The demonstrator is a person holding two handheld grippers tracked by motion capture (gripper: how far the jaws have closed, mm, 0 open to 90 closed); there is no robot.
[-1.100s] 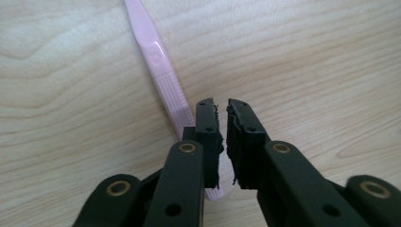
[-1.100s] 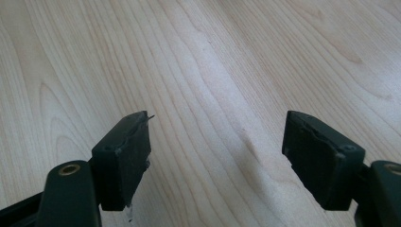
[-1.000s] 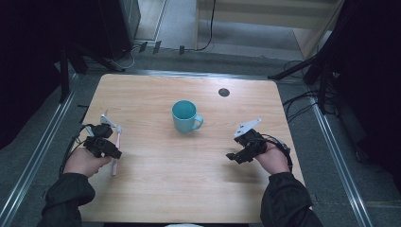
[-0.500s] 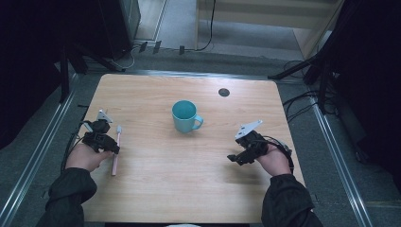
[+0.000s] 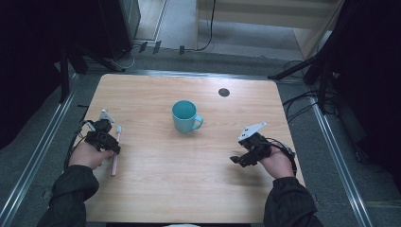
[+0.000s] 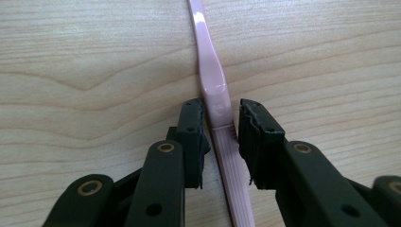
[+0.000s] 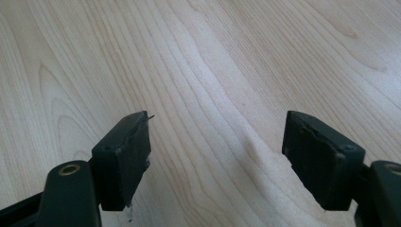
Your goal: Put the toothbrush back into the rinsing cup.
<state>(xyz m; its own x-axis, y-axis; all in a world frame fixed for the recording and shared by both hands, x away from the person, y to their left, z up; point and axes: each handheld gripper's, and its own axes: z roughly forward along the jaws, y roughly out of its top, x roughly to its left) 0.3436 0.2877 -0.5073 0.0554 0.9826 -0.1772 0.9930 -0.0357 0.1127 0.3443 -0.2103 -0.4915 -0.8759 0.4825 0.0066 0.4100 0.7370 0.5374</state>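
Note:
A pink toothbrush (image 5: 115,153) lies flat on the wooden table (image 5: 161,175) near its left edge, head pointing away from me. My left gripper (image 5: 112,148) sits low over its handle. In the left gripper view the toothbrush (image 6: 210,71) runs between the jaws of my left gripper (image 6: 220,120), with a thin gap on each side. Those jaws have just been opening and the pads do not press on it. My right gripper (image 5: 235,160) rests at the right of the table. In the right gripper view, my right gripper (image 7: 217,137) stands wide open over bare wood.
A teal mug (image 5: 185,116) stands upright in the middle of the table, handle to the right. A small dark round spot (image 5: 224,92) marks the far right of the tabletop. Metal rails run along both sides of the table.

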